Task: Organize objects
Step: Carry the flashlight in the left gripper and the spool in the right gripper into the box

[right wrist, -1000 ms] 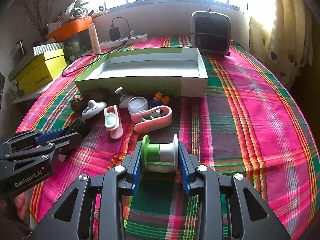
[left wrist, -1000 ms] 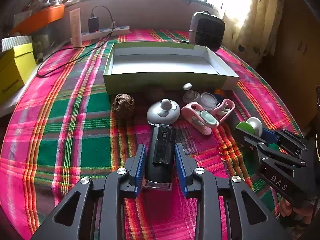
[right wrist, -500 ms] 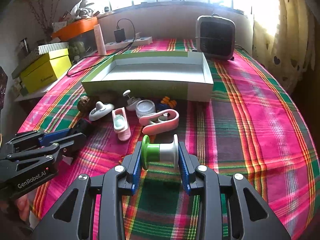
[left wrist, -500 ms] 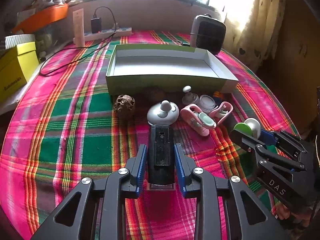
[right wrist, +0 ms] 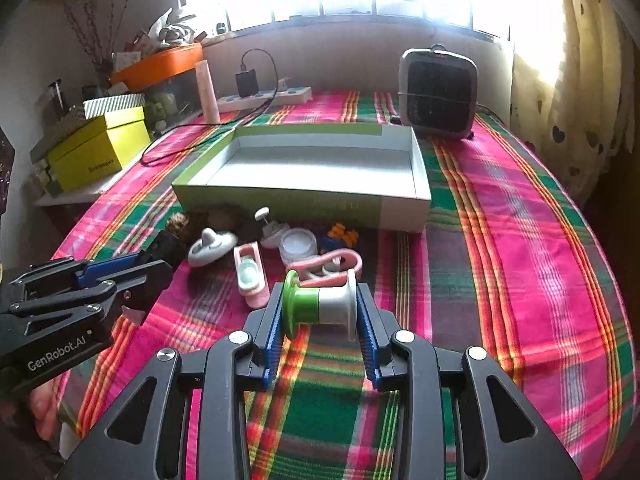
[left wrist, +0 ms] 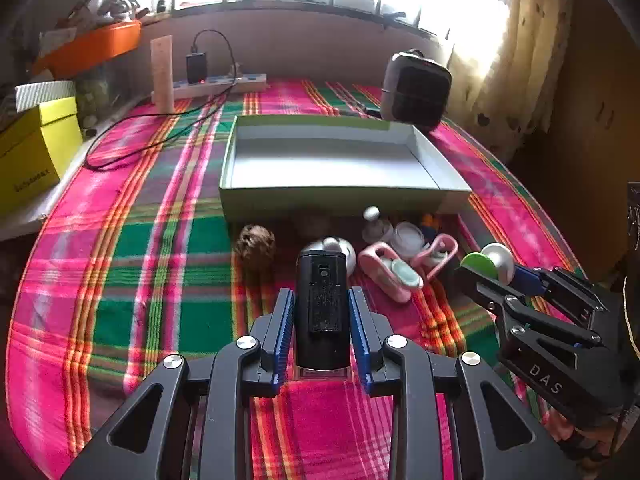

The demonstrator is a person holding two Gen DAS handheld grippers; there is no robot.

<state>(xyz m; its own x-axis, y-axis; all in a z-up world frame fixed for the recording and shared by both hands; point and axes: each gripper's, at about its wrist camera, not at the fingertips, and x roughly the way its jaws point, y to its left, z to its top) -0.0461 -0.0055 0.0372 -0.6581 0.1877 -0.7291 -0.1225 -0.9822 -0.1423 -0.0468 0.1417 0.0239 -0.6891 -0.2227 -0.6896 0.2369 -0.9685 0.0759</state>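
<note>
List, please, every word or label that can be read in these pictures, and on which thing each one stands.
"GenRobot.AI": on the side of the left gripper, right wrist view.
"DAS": on the side of the right gripper, left wrist view.
Print on the yellow box: too blurred to read.

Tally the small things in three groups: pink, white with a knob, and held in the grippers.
Pink: 2, case, clip
White knobbed: 2, dome, small knob
Held: 2, black device, green-and-white spool
Total: 6
</note>
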